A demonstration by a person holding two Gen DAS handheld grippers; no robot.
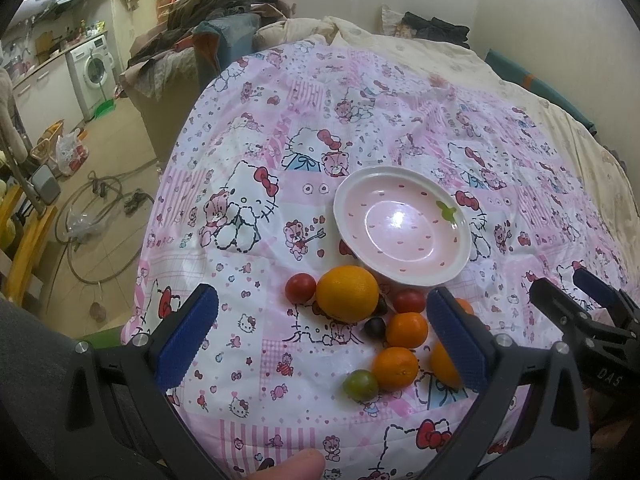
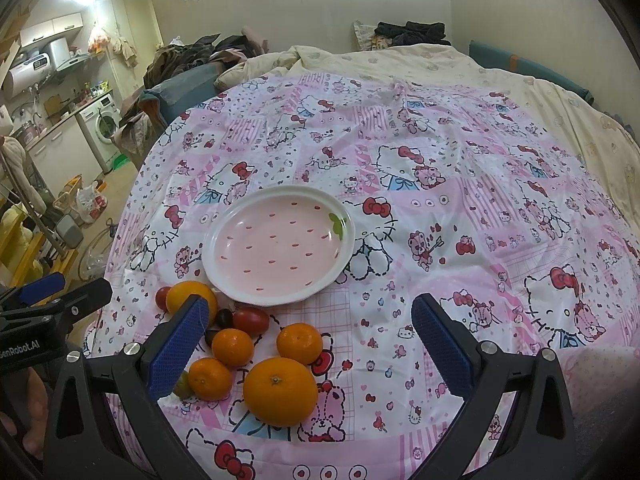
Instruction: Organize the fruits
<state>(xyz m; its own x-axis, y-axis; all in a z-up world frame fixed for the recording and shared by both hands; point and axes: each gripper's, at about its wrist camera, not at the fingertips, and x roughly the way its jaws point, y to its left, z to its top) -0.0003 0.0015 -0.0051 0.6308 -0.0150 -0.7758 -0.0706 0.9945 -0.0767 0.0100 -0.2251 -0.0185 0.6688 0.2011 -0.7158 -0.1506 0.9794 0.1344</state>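
An empty pink strawberry-pattern plate [image 1: 420, 272] [image 2: 224, 276] lies on the Hello Kitty cloth. In front of it lie loose fruits: a large orange [image 1: 347, 293] [image 2: 182, 295], another large orange [image 2: 280, 390], several small mandarins [image 1: 406, 329] [image 2: 300, 343], red tomatoes [image 1: 301, 287] [image 2: 251, 320], dark plums [image 1: 374, 328] and a green tomato [image 1: 360, 385]. My left gripper [image 1: 324, 340] is open above the fruits. My right gripper [image 2: 312, 344] is open above the near fruits; it also shows in the left wrist view [image 1: 568, 292].
The pink cloth [image 2: 460, 240] covers a bed with a cream duvet [image 2: 520, 92] behind. The bed's left edge drops to a floor with hoses, bags and a washing machine [image 1: 94, 70]. Clothes pile at the far end.
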